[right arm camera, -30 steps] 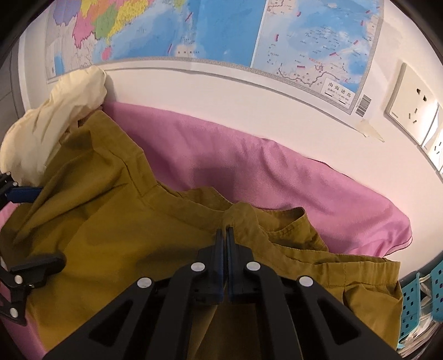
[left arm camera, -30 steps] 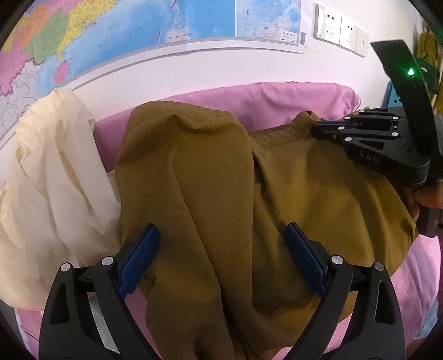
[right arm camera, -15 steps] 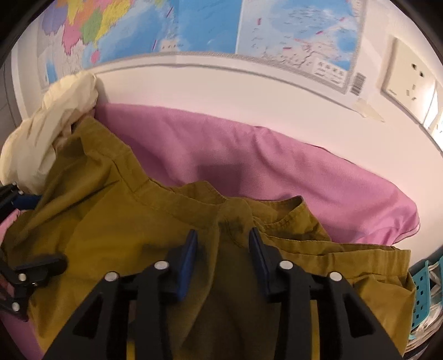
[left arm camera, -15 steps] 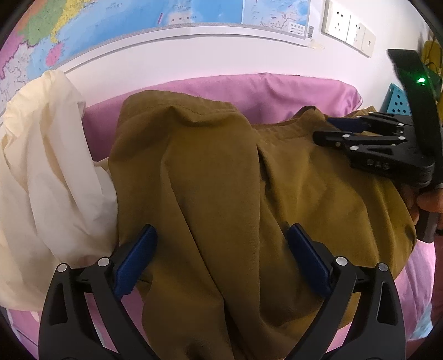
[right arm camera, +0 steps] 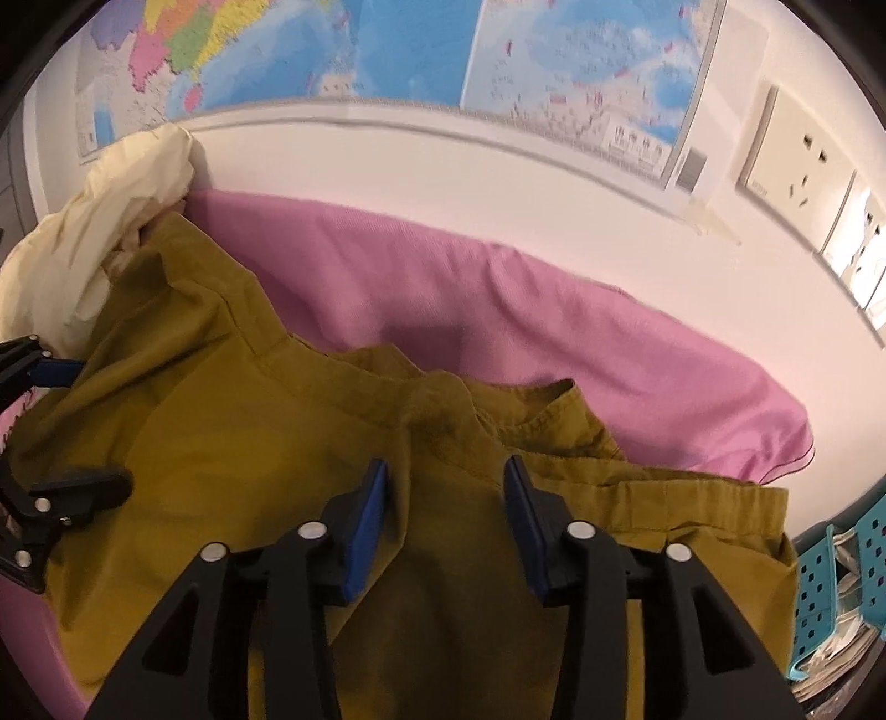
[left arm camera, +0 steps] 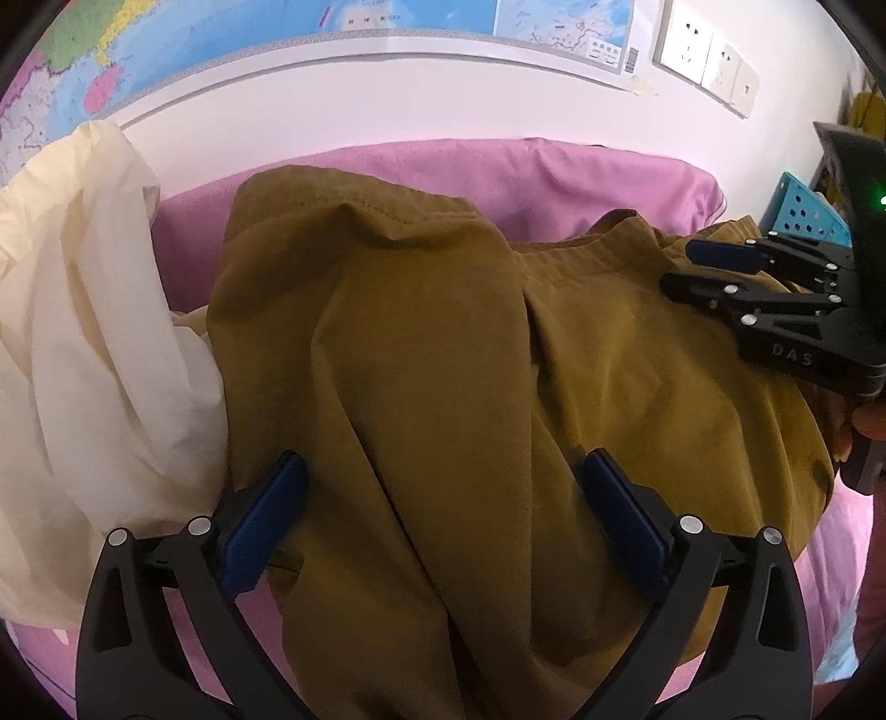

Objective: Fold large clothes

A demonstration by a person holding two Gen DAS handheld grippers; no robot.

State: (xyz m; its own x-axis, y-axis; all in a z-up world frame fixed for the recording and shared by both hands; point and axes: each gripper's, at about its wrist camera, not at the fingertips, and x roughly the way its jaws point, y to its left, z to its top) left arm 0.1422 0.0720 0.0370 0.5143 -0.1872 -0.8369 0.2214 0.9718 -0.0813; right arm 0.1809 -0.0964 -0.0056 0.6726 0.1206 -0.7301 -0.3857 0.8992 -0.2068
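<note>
Mustard garment (left arm camera: 443,354) lies bunched on the pink cover (right arm camera: 498,310), probably just released: right hand-held gripper (right arm camera: 446,498) has been opening, left hand-held gripper (left arm camera: 443,498) gapes wide, both empty.

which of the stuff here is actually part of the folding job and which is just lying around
Part of the job:
- mustard-brown cotton garment, spread on the pink cloth surface
- left gripper, open above it
- right gripper, jaws just opened, fabric loose between them

Just lying about:
- crumpled cream fabric
- wall map
- wall sockets
- turquoise perforated plastic basket
</note>
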